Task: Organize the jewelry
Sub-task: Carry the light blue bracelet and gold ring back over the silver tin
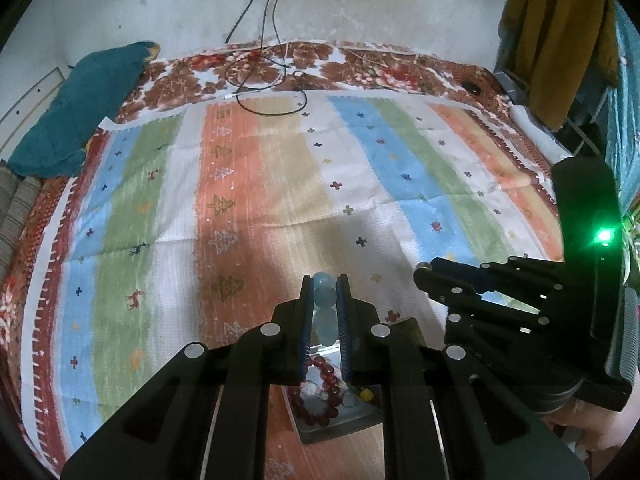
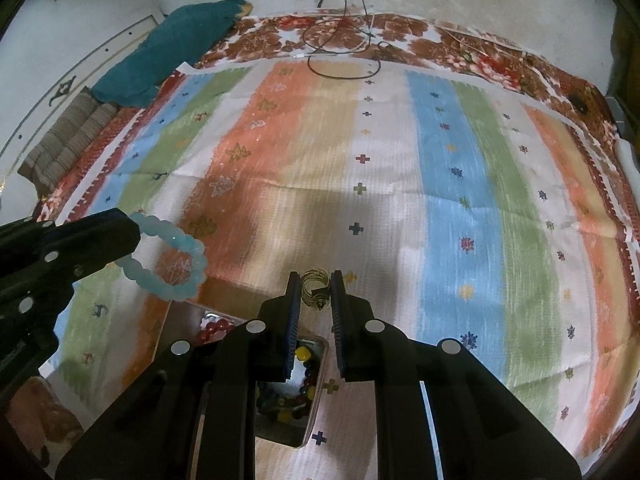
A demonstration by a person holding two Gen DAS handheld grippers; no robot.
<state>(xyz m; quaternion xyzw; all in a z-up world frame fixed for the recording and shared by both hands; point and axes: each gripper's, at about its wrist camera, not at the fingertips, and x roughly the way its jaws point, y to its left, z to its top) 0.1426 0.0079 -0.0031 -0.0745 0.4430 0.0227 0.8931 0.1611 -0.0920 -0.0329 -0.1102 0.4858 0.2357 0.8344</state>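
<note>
Pale-blue bead bracelet (image 2: 168, 258) hangs pinched in the left tool (image 1: 325, 280) above the striped bedspread (image 1: 280, 184); the right tool (image 2: 315, 280) pinches a coiled gold wire ring (image 2: 314, 286) over the tray (image 2: 316, 392).

Pale blue bead bracelet (image 2: 168, 258): large translucent round beads, full loop, off the bedspread, pinched at one side by the left claw (image 1: 325, 292); loop hangs free beyond the tips.

Gold wire coil ring (image 2: 314, 286): spiral of thin gold wire with a small dangling end, clamped between the right claw's (image 2: 316, 292) pads.

Tray (image 2: 318, 364): shallow, rectangular, mirrored base, lying on the bedspread under both claws. Inside: red bead bracelet (image 1: 322, 384) toward its left end; a mixed dark, yellow and red bead strand (image 2: 298, 388) toward its right end.
</note>
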